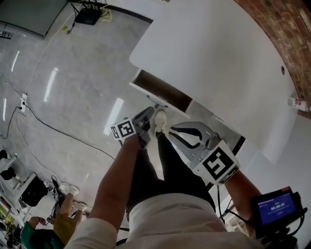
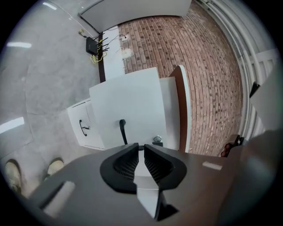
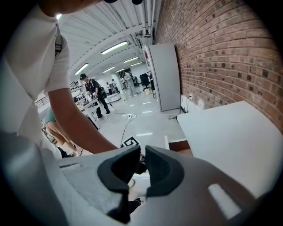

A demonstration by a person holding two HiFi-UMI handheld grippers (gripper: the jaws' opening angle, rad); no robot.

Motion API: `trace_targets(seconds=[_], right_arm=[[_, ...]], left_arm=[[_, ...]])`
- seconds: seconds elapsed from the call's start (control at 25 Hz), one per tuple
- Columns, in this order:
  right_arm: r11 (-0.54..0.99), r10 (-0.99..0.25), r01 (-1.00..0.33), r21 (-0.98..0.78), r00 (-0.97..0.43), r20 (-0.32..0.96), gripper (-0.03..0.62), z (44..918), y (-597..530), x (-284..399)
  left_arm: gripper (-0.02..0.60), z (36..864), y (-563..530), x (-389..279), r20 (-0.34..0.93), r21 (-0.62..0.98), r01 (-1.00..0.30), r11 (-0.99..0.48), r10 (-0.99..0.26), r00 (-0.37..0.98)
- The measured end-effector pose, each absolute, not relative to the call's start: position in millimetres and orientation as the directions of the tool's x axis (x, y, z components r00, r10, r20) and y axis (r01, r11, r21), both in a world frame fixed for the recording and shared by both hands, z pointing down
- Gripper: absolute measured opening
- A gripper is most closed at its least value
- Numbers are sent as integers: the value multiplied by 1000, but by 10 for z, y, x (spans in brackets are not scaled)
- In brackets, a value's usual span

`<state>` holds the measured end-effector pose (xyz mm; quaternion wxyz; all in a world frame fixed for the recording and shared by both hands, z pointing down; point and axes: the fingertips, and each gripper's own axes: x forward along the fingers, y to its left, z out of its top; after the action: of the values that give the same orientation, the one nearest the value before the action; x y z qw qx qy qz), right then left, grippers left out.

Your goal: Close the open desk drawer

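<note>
In the head view the open drawer (image 1: 163, 92) stuck out from the edge of the white desk (image 1: 218, 58), with free floor (image 1: 73, 97) before it. The left gripper (image 1: 146, 116) and the right gripper (image 1: 176, 132) were near it, not touching.

In the left gripper view the left gripper (image 2: 140, 146) had its jaws almost together and empty, and the drawer front (image 2: 82, 126) lay beyond.

In the right gripper view the right gripper (image 3: 142, 152) was the same, and it half hid the drawer (image 3: 179, 145).

- A big open-plan lab or workshop hall, not a home: a long bare brick wall (image 3: 221, 53) runs down one side.
- Rows of strip lights (image 3: 114, 47) hang under an exposed ceiling with pipes (image 3: 148, 13).
- The polished grey floor (image 1: 73, 97) is glossy enough to mirror the lights.
- Loose cables (image 1: 48, 127) trail across it to a power strip (image 1: 22, 103) and a black router (image 2: 92, 45) (antennas up, by the wall).
- People (image 3: 95, 95) stand at workbenches far down the hall.
- Plain furniture: a white desk (image 1: 218, 63) and a tall white cabinet (image 3: 164, 75).
</note>
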<state>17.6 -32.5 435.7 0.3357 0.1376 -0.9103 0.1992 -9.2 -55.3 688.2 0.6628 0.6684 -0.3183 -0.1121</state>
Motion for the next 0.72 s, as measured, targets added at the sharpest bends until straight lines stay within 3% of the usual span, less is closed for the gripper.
trace_targets(seconds=[0.6, 0.68, 0.72], right_arm=[[877, -60, -365, -312, -729, 682, 25, 4373, -140, 249], [874, -59, -367, -319, -732, 679, 25, 4373, -129, 251], [873, -56, -366, -322, -731, 680, 25, 4371, -124, 253]], left_arm=[[29, 6936, -349, -64, 237, 972, -178, 156, -612, 754], [98, 6965, -325, -76, 254, 967, -197, 161, -603, 756], [98, 6972, -326, -77, 253, 968, -193, 163, -604, 756]])
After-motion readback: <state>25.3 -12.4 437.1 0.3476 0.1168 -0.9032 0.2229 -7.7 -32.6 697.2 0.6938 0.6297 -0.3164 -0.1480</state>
